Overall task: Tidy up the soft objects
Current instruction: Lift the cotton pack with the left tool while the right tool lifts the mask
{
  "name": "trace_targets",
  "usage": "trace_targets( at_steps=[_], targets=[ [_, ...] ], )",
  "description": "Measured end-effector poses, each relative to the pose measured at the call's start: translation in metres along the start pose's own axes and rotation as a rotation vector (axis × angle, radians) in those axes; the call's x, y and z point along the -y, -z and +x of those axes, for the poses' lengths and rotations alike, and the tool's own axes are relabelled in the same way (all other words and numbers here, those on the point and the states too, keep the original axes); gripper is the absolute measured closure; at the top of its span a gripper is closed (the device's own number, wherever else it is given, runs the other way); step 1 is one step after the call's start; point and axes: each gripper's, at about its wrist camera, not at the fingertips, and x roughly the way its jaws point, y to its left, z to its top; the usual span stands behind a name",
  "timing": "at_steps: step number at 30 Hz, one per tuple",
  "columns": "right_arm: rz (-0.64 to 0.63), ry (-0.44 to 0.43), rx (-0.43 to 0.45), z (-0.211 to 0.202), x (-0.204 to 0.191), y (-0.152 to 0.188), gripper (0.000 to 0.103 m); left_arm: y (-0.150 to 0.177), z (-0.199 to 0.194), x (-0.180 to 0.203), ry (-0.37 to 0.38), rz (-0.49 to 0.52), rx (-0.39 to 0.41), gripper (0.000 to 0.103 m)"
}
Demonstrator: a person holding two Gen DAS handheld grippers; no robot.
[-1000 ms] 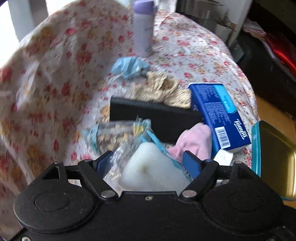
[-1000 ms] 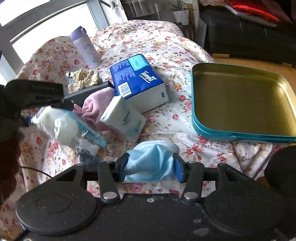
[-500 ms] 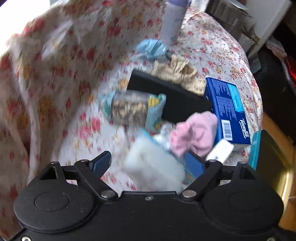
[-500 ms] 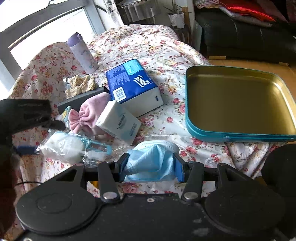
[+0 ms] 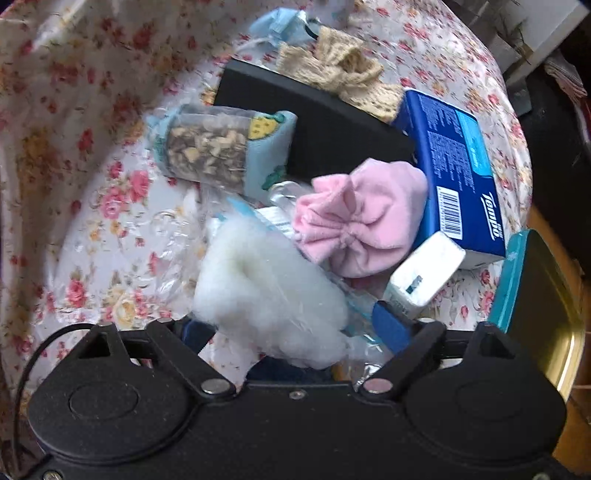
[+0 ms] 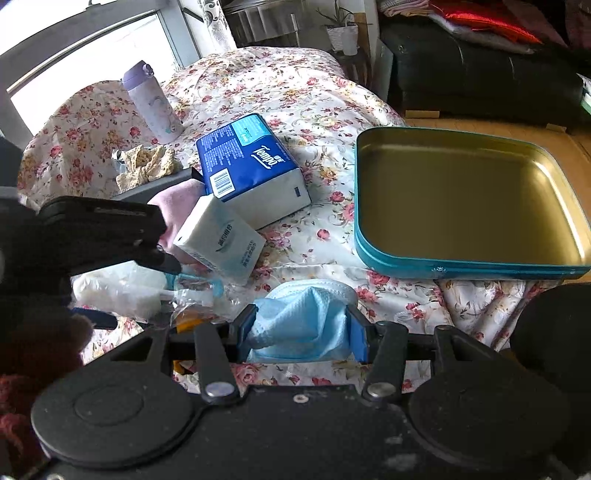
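My left gripper (image 5: 295, 326) stands wide around a clear bag of white cotton (image 5: 266, 295) that lies on the floral cloth; its jaws do not press it. The bag also shows in the right wrist view (image 6: 122, 288). My right gripper (image 6: 301, 332) is shut on a crumpled blue face mask (image 6: 303, 321), held just above the cloth. A pink fleece bundle (image 5: 362, 221) lies just beyond the cotton. A teal tin tray (image 6: 476, 266) with a gold inside sits at the right, with nothing in it.
A blue Tempo tissue pack (image 6: 251, 166), a small white tissue packet (image 6: 218, 240), a black box (image 5: 314, 122), a snack bag (image 5: 218, 147), a beige crocheted piece (image 5: 340, 66), another blue mask (image 5: 280, 26) and a lilac bottle (image 6: 151, 103) crowd the cloth.
My left gripper has lowered the cotton bag onto the cloth and its jaws have spread apart. My right gripper has kept the blue mask and barely moved.
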Motion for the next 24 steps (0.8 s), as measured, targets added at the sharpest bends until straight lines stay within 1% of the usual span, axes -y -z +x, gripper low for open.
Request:
trace_targets(
  at_steps=[1, 3, 6, 8, 9, 11, 15, 17, 20, 24],
  targets=[
    [0.001, 0.002, 0.001, 0.000, 0.000, 0.000, 0.053, 0.000, 0.001, 0.000, 0.019, 0.006, -0.005, 0.047],
    [0.008, 0.008, 0.003, 0.000, 0.001, 0.000, 0.053, -0.001, 0.002, 0.000, 0.025, 0.022, -0.015, 0.056],
    [0.028, 0.009, 0.003, -0.001, 0.003, -0.001, 0.053, -0.005, -0.005, -0.005, 0.050, 0.040, -0.017, 0.063],
    [0.034, 0.009, 0.008, -0.002, 0.004, -0.001, 0.053, -0.008, -0.012, -0.007, 0.052, 0.064, -0.011, 0.064],
    [0.034, 0.011, 0.011, -0.003, 0.003, -0.001, 0.053, -0.010, -0.017, -0.010, 0.061, 0.072, -0.004, 0.067],
    [0.035, 0.014, 0.013, -0.003, 0.003, -0.001, 0.053, -0.016, -0.026, -0.018, 0.074, 0.080, 0.009, 0.069],
    [0.041, 0.018, 0.006, -0.002, 0.003, -0.001, 0.053, -0.028, -0.049, -0.028, 0.074, 0.087, 0.081, 0.069],
    [0.044, 0.020, 0.007, -0.002, 0.004, -0.001, 0.053, -0.031, -0.058, -0.028, 0.084, 0.097, 0.102, 0.069],
    [0.062, 0.021, 0.010, -0.004, 0.006, -0.003, 0.053, -0.037, -0.070, -0.020, 0.099, 0.118, 0.137, 0.069],
    [0.107, 0.032, 0.026, -0.009, 0.014, -0.010, 0.053, -0.036, -0.087, 0.005, 0.129, 0.203, 0.192, 0.069]
  ],
)
